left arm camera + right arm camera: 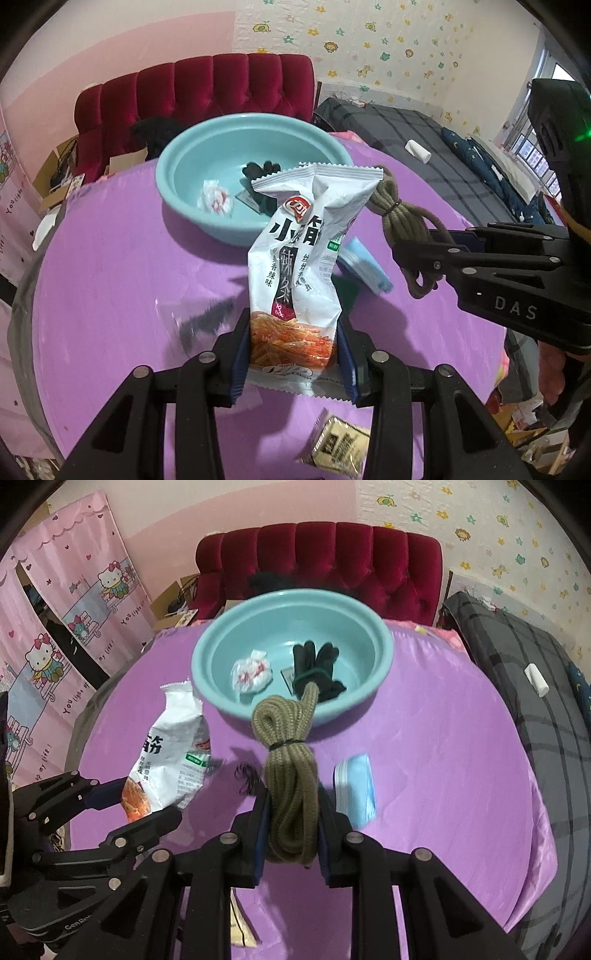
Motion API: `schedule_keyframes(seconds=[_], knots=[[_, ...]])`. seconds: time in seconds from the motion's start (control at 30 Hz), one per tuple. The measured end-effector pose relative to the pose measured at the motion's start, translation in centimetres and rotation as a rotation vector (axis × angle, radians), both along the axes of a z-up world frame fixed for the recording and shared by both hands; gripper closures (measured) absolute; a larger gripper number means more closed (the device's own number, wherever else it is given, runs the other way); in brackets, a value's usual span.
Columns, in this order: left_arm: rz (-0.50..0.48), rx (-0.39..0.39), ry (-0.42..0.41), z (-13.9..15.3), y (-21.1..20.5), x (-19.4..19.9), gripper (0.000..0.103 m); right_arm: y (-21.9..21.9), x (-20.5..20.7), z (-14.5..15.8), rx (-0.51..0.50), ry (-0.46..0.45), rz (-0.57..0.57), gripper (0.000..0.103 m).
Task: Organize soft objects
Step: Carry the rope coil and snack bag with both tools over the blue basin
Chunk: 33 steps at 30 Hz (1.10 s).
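Far left, pink cartoon-cat curtain (62, 635) hangs by the wall; purple cloth (110, 266) covers the round table. Left gripper (293, 354) is clamped on the bottom end of a white snack bag (295, 266) w/ orange-red noodle print, jaws narrow, pads pressing both sides, bag standing upright above the cloth. Just below it on the cloth lies 1 small tan packet (338, 448). Behind, center, teal basin (184, 162) sits on the table in front of a red tufted sofa (207, 85); inside it are 1 crumpled white-red wrapper (216, 197) and 1 black glove (264, 184), apart from each other. Right of the bag, a pale blue stack, prob. face masks (354, 786), lies flat on the cloth. Right gripper (291, 827) is closed tight around a coil of olive rope (291, 760) tied w/ a black band, coil held off the cloth, its top loop in line w/ the basin's near rim. Far right, grey plaid bedding (517, 672) w/ 1 white tube (537, 679) on it.
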<state>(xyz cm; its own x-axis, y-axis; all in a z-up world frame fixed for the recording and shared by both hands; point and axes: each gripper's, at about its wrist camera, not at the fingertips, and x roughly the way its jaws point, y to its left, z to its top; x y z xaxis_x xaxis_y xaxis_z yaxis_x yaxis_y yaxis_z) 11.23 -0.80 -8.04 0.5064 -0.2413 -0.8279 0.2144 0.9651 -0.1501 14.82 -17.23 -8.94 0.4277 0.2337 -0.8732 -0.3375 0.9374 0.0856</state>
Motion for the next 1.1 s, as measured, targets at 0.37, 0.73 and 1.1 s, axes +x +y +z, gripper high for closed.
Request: schedule_keyframes(seconds=[0.37, 0.73, 1.1], knots=[[0.010, 0.014, -0.011, 0.3, 0.5, 5.8, 0.058, 0.8, 5.3, 0.8, 0.032, -0.012, 0.001, 0.080], [0.028, 0.010, -0.003, -0.6, 1.4, 11.6, 0.058, 1.4, 11.6, 0.1, 0.058, -0.003, -0.015, 0.080], [0.037, 0.028, 0.013, -2.5, 2.0, 16.7, 0.058, 2.2, 17.3, -1.9, 0.046, 0.007, -0.023, 0.079]])
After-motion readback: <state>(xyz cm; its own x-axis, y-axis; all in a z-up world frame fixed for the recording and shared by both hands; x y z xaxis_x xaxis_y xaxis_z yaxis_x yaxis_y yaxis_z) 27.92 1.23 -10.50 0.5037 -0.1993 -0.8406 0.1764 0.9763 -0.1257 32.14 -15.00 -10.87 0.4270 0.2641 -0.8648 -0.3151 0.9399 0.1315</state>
